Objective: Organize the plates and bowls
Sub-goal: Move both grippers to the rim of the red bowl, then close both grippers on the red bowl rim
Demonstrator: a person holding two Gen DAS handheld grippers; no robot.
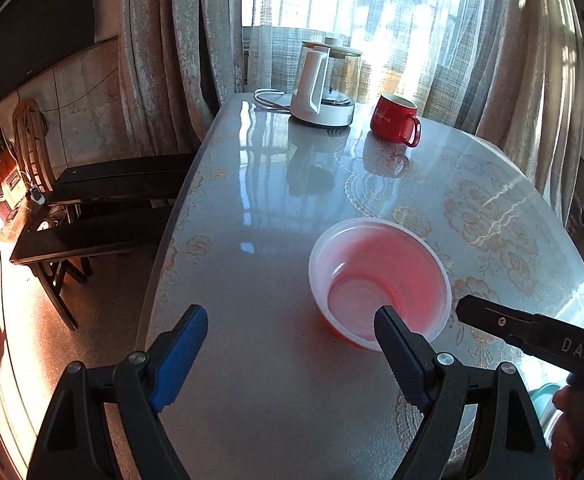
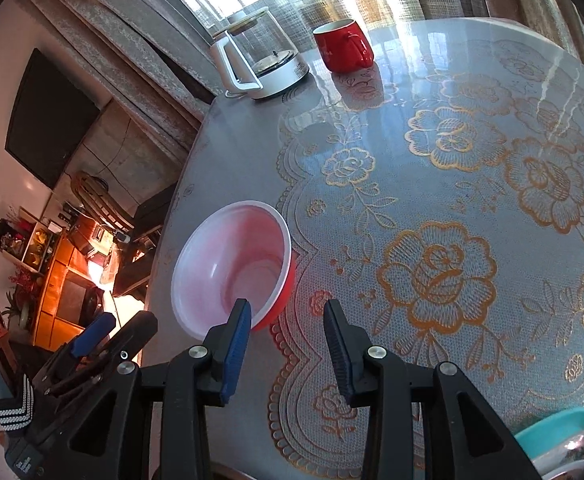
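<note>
A red bowl with a white inside (image 1: 380,280) stands upright on the table; it also shows in the right wrist view (image 2: 234,268). My left gripper (image 1: 292,320) is open and empty, its right finger in front of the bowl's near rim. My right gripper (image 2: 288,312) is open and empty, its left finger at the bowl's near right rim; it enters the left wrist view (image 1: 524,332) just right of the bowl. A teal plate and a patterned dish (image 2: 564,440) lie stacked at the table's near right edge.
A white and glass kettle (image 1: 324,84) and a red mug (image 1: 396,120) stand at the far end of the glass-topped floral table (image 2: 452,200). Dark benches (image 1: 104,208) and a chair stand left of the table. Curtains hang behind.
</note>
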